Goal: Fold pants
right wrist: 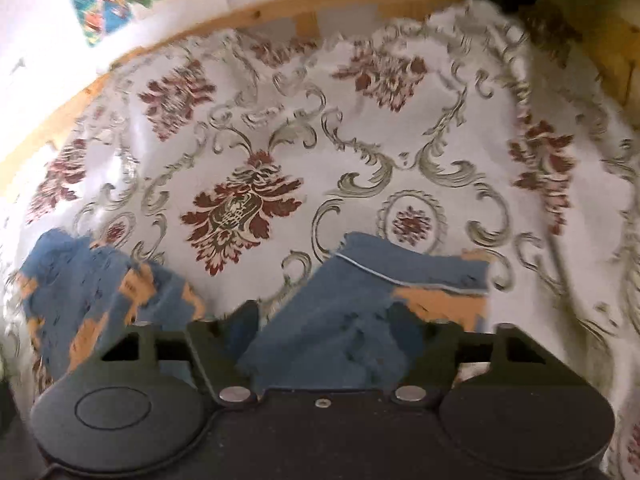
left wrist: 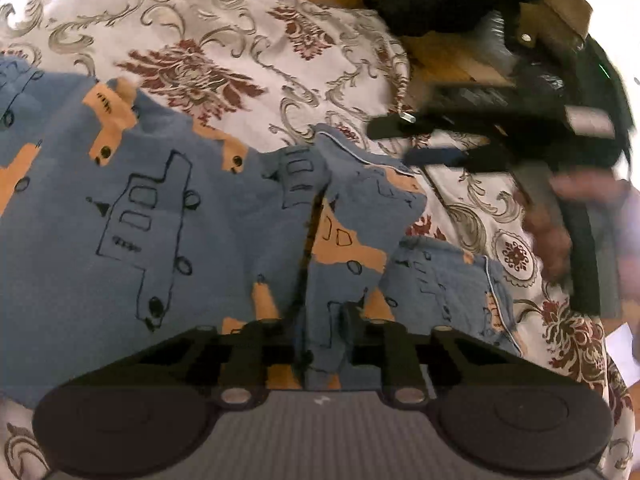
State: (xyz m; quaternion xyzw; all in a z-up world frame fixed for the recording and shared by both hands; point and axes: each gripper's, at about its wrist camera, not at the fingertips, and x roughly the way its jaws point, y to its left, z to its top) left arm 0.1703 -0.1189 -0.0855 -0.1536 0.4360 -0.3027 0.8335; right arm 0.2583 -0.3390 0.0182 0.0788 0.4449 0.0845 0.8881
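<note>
The blue pants, printed with trucks and orange patches, lie spread on a floral cloth. My left gripper is shut on a bunched fold of the pants near the middle seam. A pant leg end with white piping lies between the wide-apart fingers of my right gripper, which stands open. In the left wrist view the right gripper is a blurred black shape at the leg hem. A second bunch of the pants sits at the lower left of the right wrist view.
The floral cloth covers the surface, with a wooden rail and a wall with pictures behind. Dark gear lies at the far right edge. A hand holds the right gripper.
</note>
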